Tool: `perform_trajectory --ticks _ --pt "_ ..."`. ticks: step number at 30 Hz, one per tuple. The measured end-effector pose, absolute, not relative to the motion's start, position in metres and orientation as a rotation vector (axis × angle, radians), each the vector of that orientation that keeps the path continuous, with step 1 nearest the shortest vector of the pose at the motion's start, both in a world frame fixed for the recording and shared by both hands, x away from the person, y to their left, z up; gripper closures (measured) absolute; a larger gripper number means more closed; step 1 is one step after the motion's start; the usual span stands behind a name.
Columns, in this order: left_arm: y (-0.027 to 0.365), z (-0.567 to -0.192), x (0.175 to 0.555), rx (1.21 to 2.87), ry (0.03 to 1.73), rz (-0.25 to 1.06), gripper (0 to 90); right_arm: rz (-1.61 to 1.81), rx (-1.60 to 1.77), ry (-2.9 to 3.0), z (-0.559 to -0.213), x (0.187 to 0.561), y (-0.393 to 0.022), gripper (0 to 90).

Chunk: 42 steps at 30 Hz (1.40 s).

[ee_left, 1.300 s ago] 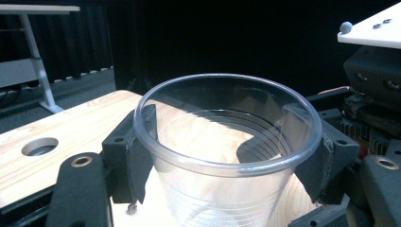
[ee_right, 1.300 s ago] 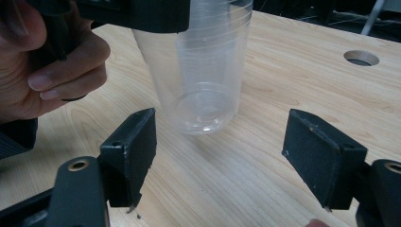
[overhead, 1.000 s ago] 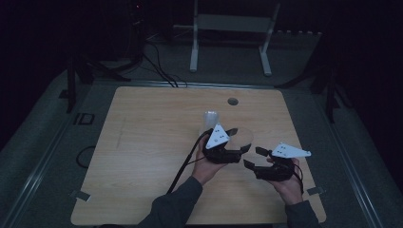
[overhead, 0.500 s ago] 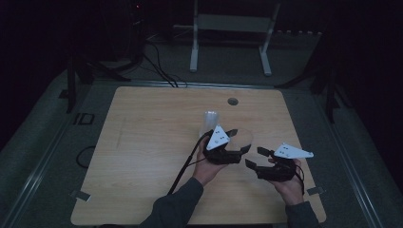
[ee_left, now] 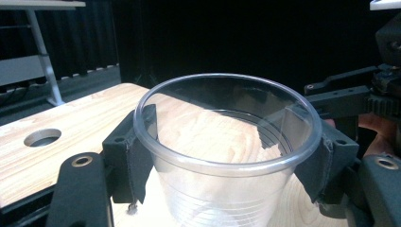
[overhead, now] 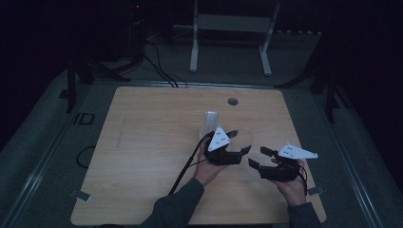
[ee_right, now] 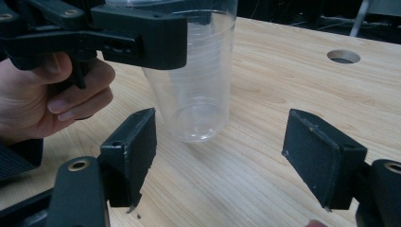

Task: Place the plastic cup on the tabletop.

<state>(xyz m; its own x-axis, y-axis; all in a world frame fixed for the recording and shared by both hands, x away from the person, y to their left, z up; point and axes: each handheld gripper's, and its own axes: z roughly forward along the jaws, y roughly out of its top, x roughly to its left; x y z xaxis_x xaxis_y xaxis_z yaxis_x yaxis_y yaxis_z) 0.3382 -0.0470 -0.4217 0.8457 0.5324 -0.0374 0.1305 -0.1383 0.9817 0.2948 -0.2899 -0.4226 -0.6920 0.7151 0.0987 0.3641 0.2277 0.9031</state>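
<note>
Clear cup [ee_left: 222,156] already gripped near the rim by left tongs [overhead: 236,142], base just off the surface [overhead: 142,142]. Right tongs [ee_right: 236,156] wide, empty, near the cup. Second cup [overhead: 210,122] standing farther back, yet to be dealt with.

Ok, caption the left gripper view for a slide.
Left gripper clamps a clear plastic cup just below its rim, above the wooden table.

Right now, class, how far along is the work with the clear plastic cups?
Done: the left tool grips a clear cup just under its rim. In hand: that cup hangs just above the table. Left: the right tool waits open beside it, and a second cup stands untouched behind.
</note>
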Motion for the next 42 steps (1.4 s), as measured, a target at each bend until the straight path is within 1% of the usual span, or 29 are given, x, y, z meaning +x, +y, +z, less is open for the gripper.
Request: perform_trajectory --ticks 29,42 --pt "-0.053 -0.446 0.346 1.728 0.558 0.386 29.4 1.469 1.037 2.116 -0.421 0.292 -0.306 26.4" --pt "-0.056 -0.458 0.349 1.743 0.578 0.362 29.4 1.469 1.039 2.116 -0.421 0.292 -0.306 26.4"
